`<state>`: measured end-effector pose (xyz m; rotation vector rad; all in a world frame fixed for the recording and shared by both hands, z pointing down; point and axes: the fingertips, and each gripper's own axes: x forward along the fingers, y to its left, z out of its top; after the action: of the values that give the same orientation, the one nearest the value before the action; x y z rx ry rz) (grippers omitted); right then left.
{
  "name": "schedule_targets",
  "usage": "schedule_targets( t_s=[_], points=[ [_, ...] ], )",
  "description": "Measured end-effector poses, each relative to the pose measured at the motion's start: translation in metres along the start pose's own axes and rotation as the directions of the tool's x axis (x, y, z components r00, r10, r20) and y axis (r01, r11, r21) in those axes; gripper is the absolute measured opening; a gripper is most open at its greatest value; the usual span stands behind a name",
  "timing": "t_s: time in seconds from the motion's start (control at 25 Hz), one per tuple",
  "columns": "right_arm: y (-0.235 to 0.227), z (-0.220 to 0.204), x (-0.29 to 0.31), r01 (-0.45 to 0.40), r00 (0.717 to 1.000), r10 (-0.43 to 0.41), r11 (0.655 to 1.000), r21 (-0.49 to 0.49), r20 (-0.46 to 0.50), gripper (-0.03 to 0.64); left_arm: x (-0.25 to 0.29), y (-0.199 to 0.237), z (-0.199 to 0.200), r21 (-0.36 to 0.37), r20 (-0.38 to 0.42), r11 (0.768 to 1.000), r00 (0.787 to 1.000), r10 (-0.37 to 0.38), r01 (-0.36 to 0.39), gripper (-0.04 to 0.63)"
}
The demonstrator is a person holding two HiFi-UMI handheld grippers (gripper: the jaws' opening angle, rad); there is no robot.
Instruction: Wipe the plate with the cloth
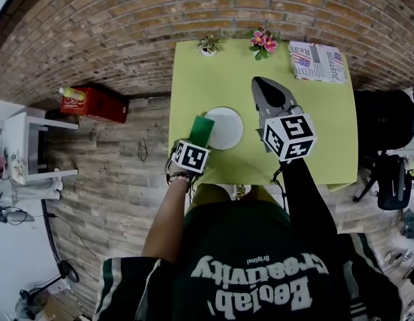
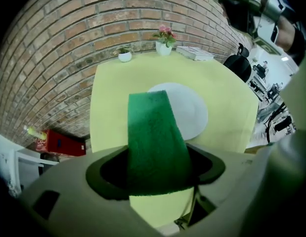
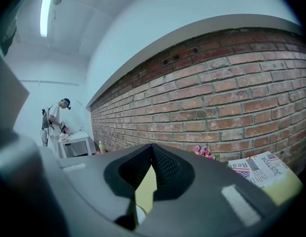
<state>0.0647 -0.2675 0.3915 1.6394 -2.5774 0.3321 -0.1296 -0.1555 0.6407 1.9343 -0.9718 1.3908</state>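
The cloth (image 2: 155, 137) covers the left part of the plate (image 2: 192, 112), and its lower end disappears inside the left tongs (image 2: 155, 181). Seen from the right tongs (image 3: 152, 154), their own body blocks nearly all the table (image 3: 144, 191), leaving only a sliver. It also cuts off the lower edge of the newspaper (image 3: 256, 169), whose small print is unreadable.

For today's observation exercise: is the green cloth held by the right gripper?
No, the green cloth sticks out of the jaws of the left gripper.
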Motion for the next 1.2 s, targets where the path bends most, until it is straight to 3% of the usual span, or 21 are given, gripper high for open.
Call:
schedule_targets(
  t_s=[0.28,0.64,0.92,1.2],
  points=[
    [-0.007,0.002,-0.007,0.016,1.0,-0.016,1.0,0.006,0.01,0.014,-0.005,-0.011,0.011,0.024,0.029,1.0,0.999,-0.018,0.018,0.347],
    [-0.026,0.001,-0.03,0.05,0.999,-0.05,0.999,0.008,0.012,0.014,-0.001,-0.072,0.043,0.133,0.068,0.986,0.991,-0.113,0.103,0.347],
    [-0.042,-0.001,-0.048,0.075,0.997,-0.075,0.997,0.009,0.012,0.014,0.008,-0.112,0.048,0.212,0.046,0.967,0.987,-0.153,0.14,0.348],
    [-0.051,-0.003,-0.054,0.074,0.997,-0.074,0.997,0.009,0.01,0.014,0.023,-0.124,0.038,0.19,0.005,0.97,0.988,-0.155,0.152,0.348]
  ],
)
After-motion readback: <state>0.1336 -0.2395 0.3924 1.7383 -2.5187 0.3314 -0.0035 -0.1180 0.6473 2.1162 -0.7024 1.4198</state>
